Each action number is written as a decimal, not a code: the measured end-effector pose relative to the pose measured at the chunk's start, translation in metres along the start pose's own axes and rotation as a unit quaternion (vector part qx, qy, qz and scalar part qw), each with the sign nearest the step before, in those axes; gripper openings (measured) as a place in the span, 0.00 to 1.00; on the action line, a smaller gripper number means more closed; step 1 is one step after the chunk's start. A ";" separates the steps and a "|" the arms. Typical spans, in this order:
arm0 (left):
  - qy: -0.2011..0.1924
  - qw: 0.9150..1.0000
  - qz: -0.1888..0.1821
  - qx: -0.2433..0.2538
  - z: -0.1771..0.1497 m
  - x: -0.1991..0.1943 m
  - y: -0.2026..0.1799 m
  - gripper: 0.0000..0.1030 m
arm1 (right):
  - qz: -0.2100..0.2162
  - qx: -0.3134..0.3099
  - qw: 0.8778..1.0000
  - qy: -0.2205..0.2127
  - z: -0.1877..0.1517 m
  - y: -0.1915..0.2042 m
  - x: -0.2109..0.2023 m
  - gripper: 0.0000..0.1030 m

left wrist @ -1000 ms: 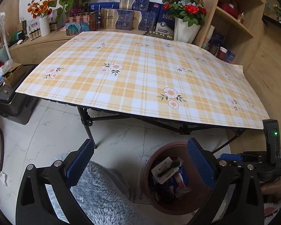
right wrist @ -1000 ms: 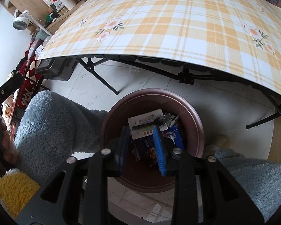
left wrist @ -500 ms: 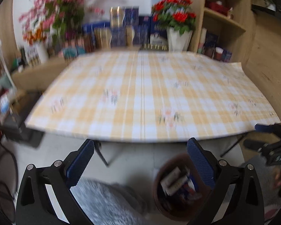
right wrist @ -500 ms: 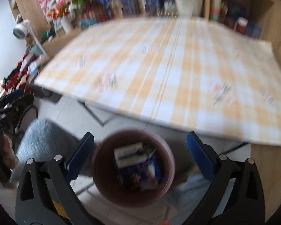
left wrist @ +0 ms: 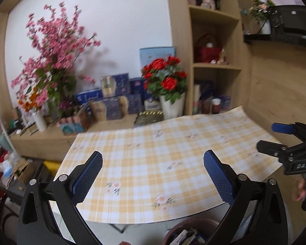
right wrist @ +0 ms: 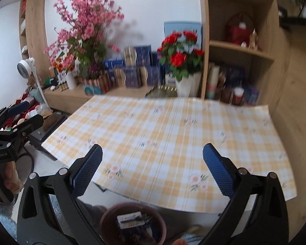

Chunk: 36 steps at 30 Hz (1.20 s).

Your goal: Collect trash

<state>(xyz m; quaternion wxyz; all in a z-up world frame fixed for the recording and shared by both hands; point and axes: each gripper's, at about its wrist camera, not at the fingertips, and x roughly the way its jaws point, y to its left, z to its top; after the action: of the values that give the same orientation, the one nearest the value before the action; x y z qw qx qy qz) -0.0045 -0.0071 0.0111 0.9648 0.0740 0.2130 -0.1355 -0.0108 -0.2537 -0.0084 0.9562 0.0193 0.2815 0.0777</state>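
Observation:
A brown round bin (right wrist: 132,223) stands on the floor under the table's near edge, holding wrappers and packets (right wrist: 130,220). Its rim also shows at the bottom of the left wrist view (left wrist: 191,230). My left gripper (left wrist: 153,173) is open and empty, raised above the table's front edge. My right gripper (right wrist: 152,173) is open and empty, also raised, above and behind the bin. Each gripper shows in the other's view: the right one at the right edge (left wrist: 285,140), the left one at the left edge (right wrist: 14,120).
A table with a yellow plaid floral cloth (left wrist: 163,155) fills the middle. Behind it a low wooden counter holds pink blossoms (left wrist: 51,61), blue boxes (left wrist: 120,94) and a vase of red roses (left wrist: 167,87). A wooden shelf unit (left wrist: 214,47) stands at the right.
Both grippers rose and tilted up from the bin toward the table and wall. The right gripper went from nearly shut over the bin to wide open; the left stayed open.

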 end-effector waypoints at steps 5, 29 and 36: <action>-0.029 0.999 0.030 0.016 0.017 -0.016 -0.013 0.94 | -0.007 -0.001 1.000 -0.024 0.011 0.002 -0.019 0.94; -0.012 0.998 0.057 0.002 0.015 -0.027 0.000 0.94 | -0.017 0.006 0.999 -0.038 0.008 0.001 -0.038 0.94; -0.017 0.998 0.059 -0.004 0.018 -0.030 0.003 0.94 | -0.019 0.009 0.999 -0.050 0.015 0.000 -0.044 0.94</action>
<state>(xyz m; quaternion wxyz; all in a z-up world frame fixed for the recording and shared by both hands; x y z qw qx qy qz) -0.0230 -0.0014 0.0407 0.9749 0.0803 0.1922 -0.0790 -0.0397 -0.2602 0.0276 0.9702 0.0267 0.2342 0.0555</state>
